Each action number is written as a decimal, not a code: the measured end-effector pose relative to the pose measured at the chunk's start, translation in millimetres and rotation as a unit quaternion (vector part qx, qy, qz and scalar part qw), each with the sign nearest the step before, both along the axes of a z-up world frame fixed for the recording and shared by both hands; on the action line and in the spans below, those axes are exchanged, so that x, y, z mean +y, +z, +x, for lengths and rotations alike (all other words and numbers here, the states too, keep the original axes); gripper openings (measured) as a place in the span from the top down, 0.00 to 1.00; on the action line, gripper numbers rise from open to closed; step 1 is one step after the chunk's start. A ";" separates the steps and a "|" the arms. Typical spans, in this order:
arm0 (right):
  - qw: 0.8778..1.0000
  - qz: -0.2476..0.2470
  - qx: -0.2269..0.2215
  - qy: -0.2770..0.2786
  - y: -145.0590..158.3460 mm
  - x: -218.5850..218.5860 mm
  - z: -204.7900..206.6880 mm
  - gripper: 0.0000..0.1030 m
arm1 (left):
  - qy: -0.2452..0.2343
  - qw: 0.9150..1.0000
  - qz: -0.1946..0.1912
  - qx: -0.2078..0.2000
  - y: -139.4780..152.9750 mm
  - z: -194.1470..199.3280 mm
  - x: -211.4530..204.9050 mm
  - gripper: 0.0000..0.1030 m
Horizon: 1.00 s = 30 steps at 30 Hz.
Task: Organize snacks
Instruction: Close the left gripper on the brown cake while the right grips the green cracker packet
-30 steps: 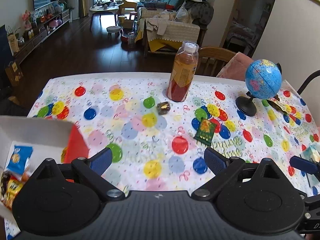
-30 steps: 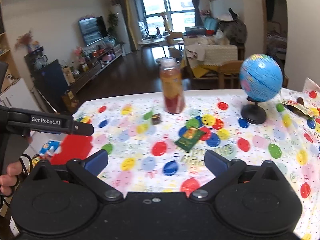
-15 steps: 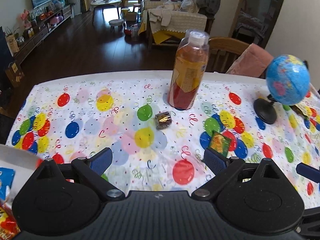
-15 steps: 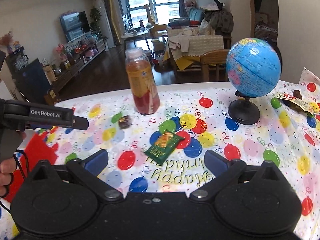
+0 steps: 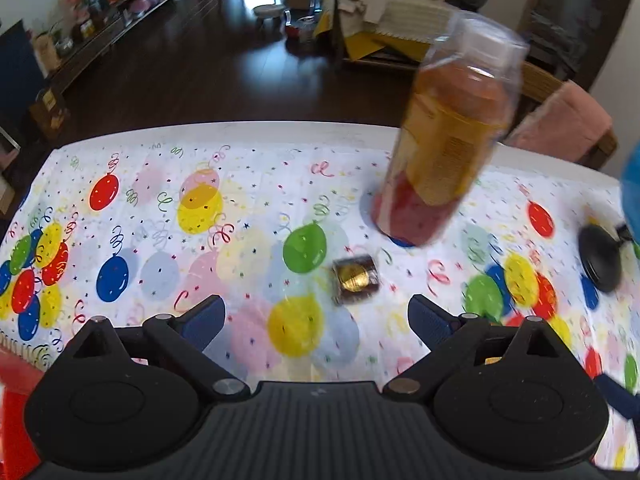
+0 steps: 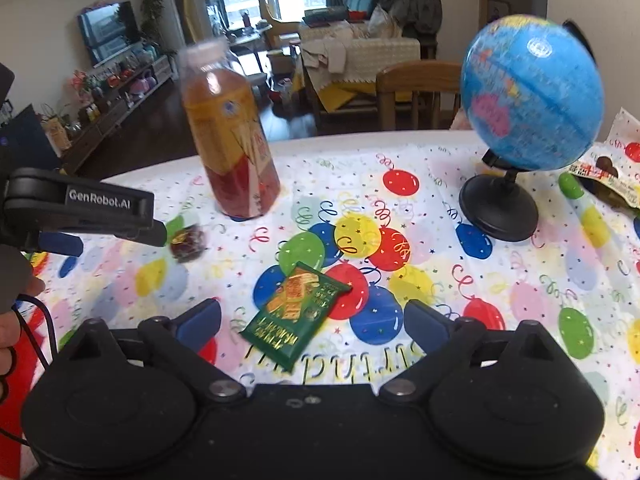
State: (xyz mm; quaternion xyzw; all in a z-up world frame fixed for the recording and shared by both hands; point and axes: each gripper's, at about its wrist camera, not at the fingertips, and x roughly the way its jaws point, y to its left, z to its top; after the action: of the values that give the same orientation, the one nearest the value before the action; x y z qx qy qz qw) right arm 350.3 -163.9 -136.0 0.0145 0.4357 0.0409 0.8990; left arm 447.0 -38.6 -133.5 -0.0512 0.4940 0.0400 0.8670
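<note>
On the bench: balloon-print cloth (image 5: 240, 240) carries the loose snacks.
Step in hand: both grippers reaching, nothing held.
Left gripper (image 5: 314, 322): jaws wide, empty, pointing at the small brown wrapped candy (image 5: 355, 279) near the juice bottle (image 5: 444, 148).
Right gripper (image 6: 312, 322): jaws wide but closing; green snack packet (image 6: 298, 316) between them, pads apart from it.
Next move: I judge each must drop lower, then pinch.
Right view only: globe (image 6: 528, 92), another wrapper (image 6: 604, 178) far right.
Left view only: red edge (image 5: 16, 412), lower left.

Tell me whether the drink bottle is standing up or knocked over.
Upright: the bottle stands on its base on the tablecloth, cap on top.
</note>
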 end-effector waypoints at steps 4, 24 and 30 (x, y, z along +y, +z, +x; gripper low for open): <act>1.000 -0.006 0.016 -0.005 -13.9 6.4 15.9 0.09 | 0.014 1.000 0.001 0.016 -10.9 21.4 0.5 0.04; 0.997 -0.034 0.068 -0.020 -48.7 27.8 41.0 0.34 | 0.023 0.996 -0.011 0.081 -46.8 62.3 -8.2 0.40; 0.997 -0.029 0.066 -0.020 -45.7 23.1 37.5 0.51 | 0.013 0.997 0.004 0.074 -45.1 59.6 -10.1 0.61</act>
State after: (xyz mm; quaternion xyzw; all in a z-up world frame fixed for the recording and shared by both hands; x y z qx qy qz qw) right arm 387.8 -140.8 -181.7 0.0000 0.4951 0.0098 0.8688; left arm 506.6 -48.7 -178.6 -0.0516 0.5559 0.0572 0.8277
